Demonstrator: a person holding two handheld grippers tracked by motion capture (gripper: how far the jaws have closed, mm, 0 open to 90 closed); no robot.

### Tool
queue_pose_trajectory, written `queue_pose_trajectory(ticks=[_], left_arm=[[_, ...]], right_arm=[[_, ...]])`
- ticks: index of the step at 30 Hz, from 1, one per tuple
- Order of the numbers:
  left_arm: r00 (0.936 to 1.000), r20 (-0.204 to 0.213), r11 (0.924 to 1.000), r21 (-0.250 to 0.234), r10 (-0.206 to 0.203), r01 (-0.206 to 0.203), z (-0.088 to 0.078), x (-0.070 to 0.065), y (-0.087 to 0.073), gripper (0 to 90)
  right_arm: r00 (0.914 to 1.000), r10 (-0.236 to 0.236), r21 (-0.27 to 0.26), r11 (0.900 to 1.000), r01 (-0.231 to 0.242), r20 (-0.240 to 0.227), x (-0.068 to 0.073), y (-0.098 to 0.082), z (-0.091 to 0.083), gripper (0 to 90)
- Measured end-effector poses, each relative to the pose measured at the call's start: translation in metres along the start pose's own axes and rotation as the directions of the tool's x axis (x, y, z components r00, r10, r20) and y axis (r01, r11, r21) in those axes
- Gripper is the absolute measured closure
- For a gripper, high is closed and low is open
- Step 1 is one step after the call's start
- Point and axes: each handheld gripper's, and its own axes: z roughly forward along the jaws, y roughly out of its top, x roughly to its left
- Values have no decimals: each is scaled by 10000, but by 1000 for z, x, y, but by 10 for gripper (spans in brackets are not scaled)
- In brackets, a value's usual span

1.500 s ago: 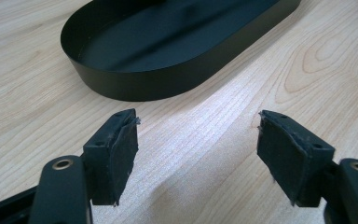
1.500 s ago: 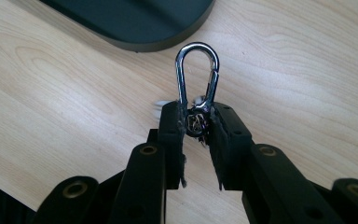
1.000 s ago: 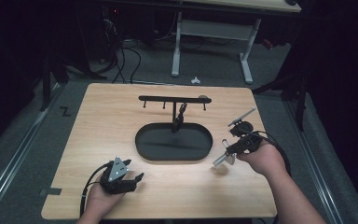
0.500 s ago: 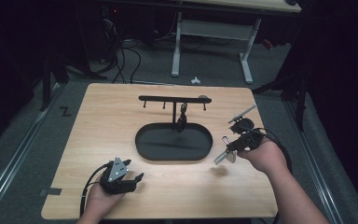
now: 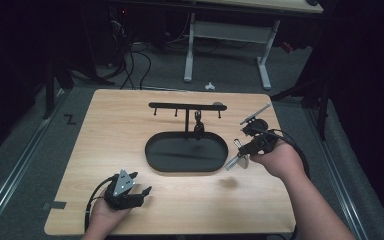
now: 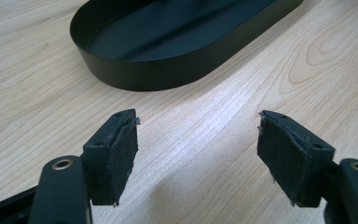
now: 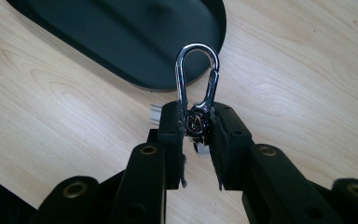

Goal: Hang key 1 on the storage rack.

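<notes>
Pinching a small silver carabiner clip (image 7: 196, 79) by its swivel end, the right gripper (image 7: 196, 122) sits at the right of the high view, just off the right end of the black oval tray (image 5: 152, 152). In the right gripper view its jaws are drawn nearly together on the clip's base, with the loop standing up above the pads toward the top of the frame and the tray's rounded end behind it. My worry is that grip: the pads have only the little knuckle at the bottom, so the loop could swing or twist sideways, and a small knock might slip it out onto the wooden table (image 5: 105, 125). Upper centre in the high view stands a black rack (image 5: 186, 106) with short pegs, rising from the tray, and something dark already hangs from one peg (image 5: 198, 125). If the clip is bound for a peg, I would guess the narrow opening of the loop has to meet it squarely; a tilted clip would glance off or jog the rack. The left gripper (image 5: 125, 189) rests low on the table at the lower left, its jaws spread wide with nothing between them, well apart from the tray, so it gives no steadying if the rack rocks.
</notes>
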Motion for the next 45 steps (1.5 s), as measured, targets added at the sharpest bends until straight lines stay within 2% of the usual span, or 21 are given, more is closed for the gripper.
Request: queue_pose_trajectory(ticks=[16, 22, 24, 38, 45], left_arm=[[9988, -382, 9996, 29, -294, 295, -17, 6, -11, 294], [9979, -500, 9992, -42, -401, 400, -21, 7, -14, 294], [9979, -492, 9991, 5, -412, 413, -22, 8, -15, 295], [9979, -504, 9992, -25, -398, 397, -23, 9, -15, 295], [9980, -498, 9993, -29, -384, 383, -23, 9, -14, 294]], right_arm=[[9998, -219, -382, 9990, 219, -7, 3, 33, -5, 754], [9999, -137, -507, 9986, 137, -7, 4, 46, -7, 754], [9997, -237, -586, 9980, 236, -6, 3, 50, -7, 754], [10000, -83, -916, 9958, 87, 48, 5, 72, -11, 754], [9999, -1, -873, 9962, 12, 123, 6, 81, -9, 754]])
